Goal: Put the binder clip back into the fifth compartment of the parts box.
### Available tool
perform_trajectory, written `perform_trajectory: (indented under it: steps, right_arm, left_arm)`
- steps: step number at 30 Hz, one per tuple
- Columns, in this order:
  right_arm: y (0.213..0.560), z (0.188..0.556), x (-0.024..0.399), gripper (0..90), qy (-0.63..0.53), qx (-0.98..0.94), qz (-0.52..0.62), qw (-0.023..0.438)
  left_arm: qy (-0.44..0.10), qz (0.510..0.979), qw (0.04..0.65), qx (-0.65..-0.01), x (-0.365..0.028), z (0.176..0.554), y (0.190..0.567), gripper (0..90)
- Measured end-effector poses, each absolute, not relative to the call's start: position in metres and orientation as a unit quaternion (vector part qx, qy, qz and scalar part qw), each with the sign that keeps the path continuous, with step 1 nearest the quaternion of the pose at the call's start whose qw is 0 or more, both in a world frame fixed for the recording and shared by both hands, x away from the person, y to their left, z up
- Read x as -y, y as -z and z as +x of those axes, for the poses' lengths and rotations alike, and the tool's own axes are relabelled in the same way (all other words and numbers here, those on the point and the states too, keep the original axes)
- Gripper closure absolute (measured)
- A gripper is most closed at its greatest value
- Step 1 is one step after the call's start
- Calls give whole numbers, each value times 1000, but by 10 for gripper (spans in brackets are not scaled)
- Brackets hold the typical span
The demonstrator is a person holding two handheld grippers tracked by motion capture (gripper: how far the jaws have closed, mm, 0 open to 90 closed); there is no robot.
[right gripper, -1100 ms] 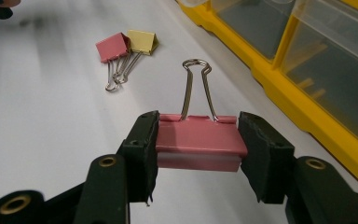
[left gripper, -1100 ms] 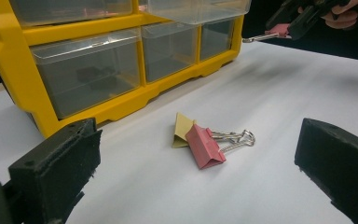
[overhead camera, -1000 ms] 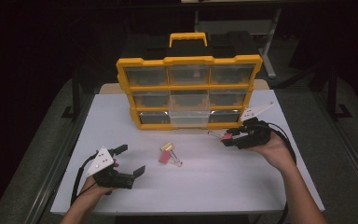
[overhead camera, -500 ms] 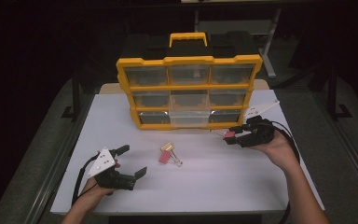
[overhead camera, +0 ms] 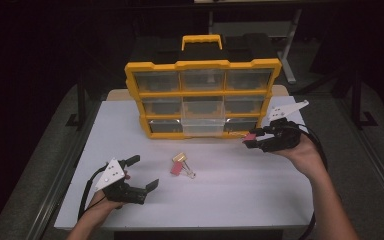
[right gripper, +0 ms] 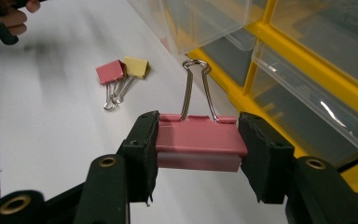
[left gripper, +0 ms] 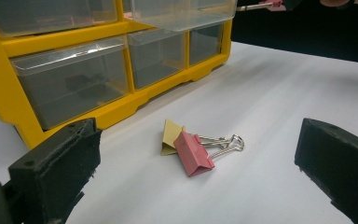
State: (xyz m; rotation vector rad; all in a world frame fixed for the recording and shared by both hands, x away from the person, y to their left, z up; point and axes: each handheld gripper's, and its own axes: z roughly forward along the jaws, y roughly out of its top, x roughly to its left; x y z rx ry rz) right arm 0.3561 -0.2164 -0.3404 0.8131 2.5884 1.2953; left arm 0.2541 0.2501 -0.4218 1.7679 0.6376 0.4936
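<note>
A yellow organiser (overhead camera: pixel 202 97) with clear drawers stands at the back of the white table (overhead camera: pixel 240 195); its bottom middle drawer (overhead camera: pixel 203 127) is pulled out a little. My right gripper (overhead camera: pixel 250 140) is shut on a pink binder clip (right gripper: pixel 198 141), held just in front of the organiser's lower right corner. A second pink clip (left gripper: pixel 193 151) and a yellow clip (left gripper: pixel 171 136) lie together mid-table (overhead camera: pixel 181 164). My left gripper (overhead camera: pixel 142 172) rests open on the table, left of that pair, nothing between its fingers (left gripper: pixel 58 165).
The organiser's yellow handle (overhead camera: pixel 202 41) sticks up at the back. Dark floor and a table rail (overhead camera: pixel 62 170) border the left side. Bare white tabletop stretches along the front and right.
My right gripper, holding the pink clip, has shifted slightly right and up near the organiser's lower right corner. The left gripper has barely moved.
</note>
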Motion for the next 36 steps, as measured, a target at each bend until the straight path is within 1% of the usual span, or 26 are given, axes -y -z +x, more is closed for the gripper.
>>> perform_trajectory:
  steps: [14, 22, 28, 36]
  right_arm:
    - [312, 357, 221, 489, -434, -858, 262, 87]
    - [295, 358, 226, 489, -452, -851, 255, 84]
    - [283, 361, 225, 489, -453, -851, 251, 89]
    - [268, 363, 223, 489, -468, -845, 246, 82]
  left_arm:
    - [-211, 748, 568, -270, -250, 255, 421, 0]
    - [-215, 750, 567, -265, -250, 255, 420, 0]
    - [-211, 750, 566, -269, -249, 254, 421, 0]
    - [-212, 753, 565, -263, -248, 255, 421, 0]
